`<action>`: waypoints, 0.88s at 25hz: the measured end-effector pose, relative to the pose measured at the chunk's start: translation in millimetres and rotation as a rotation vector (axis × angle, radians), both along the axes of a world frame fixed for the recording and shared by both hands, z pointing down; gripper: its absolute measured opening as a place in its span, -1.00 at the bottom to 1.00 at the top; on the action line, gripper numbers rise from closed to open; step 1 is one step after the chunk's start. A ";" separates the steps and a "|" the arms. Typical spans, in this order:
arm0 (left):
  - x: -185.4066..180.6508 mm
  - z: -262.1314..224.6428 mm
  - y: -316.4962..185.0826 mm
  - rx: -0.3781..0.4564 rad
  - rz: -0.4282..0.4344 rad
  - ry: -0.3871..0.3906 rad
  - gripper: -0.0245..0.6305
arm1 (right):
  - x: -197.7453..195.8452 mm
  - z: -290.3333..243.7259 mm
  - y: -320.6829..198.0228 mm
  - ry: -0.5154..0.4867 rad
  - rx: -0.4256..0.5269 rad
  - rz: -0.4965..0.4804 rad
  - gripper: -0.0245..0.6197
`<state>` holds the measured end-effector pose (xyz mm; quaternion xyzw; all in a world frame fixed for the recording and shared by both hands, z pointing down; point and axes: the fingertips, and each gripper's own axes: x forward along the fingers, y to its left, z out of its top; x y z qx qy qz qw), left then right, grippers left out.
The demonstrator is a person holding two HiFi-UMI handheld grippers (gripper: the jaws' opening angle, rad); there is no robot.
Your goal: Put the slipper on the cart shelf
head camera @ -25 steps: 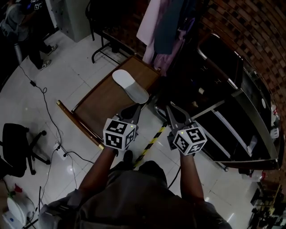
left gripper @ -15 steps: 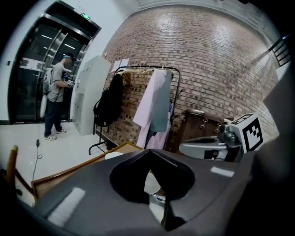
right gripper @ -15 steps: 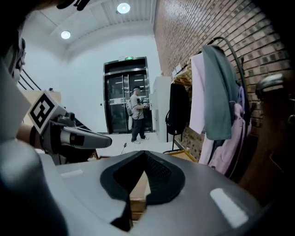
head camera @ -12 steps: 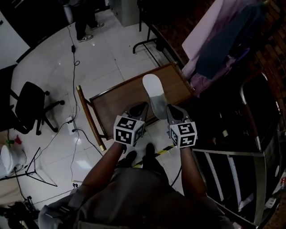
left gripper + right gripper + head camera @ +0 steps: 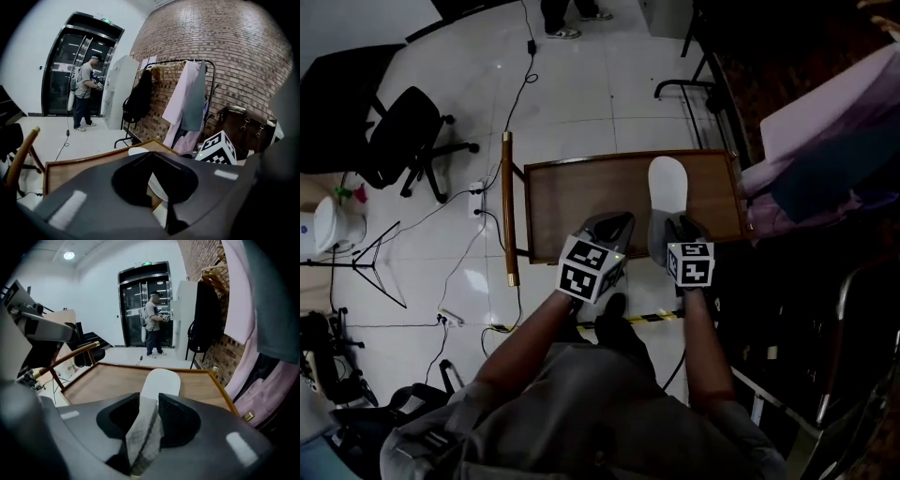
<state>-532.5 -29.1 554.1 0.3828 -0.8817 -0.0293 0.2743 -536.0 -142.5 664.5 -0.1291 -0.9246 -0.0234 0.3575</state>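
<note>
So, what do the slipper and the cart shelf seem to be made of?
The slipper: its pale sole looks like smooth matte foam or rubber, since it shows no shine. Its grey upper looks like woven or knitted fabric, with a rough speckled surface that folds softly.
The cart shelf: a flat brown board with faint streaks like grain and a lighter edge, so probably wood or a wood-look laminate.

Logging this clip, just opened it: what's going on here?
A person with a gripper in each hand stands over the wooden cart shelf. The white slipper lies on it. The right gripper has just been opening its fingers, with the slipper's grey upper between them, so it looks like a release. The left gripper hangs beside it, shut and empty.
</note>
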 end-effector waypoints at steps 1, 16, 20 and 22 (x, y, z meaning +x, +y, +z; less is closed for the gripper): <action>0.2 2.8 4.0 -0.005 -0.016 0.006 -0.90 | -4.5 11.2 0.6 0.023 0.004 -0.009 -0.61; 14.4 10.8 47.5 -0.011 -0.095 0.030 -0.90 | -8.9 33.7 16.8 0.066 0.040 0.004 -0.89; 19.2 1.4 51.7 0.011 -0.046 0.003 -0.90 | -0.6 -12.7 27.1 -0.032 0.032 0.027 -0.90; 22.7 -8.1 49.0 0.027 -0.006 -0.011 -0.90 | 7.8 -43.1 29.7 -0.088 0.038 0.037 -0.90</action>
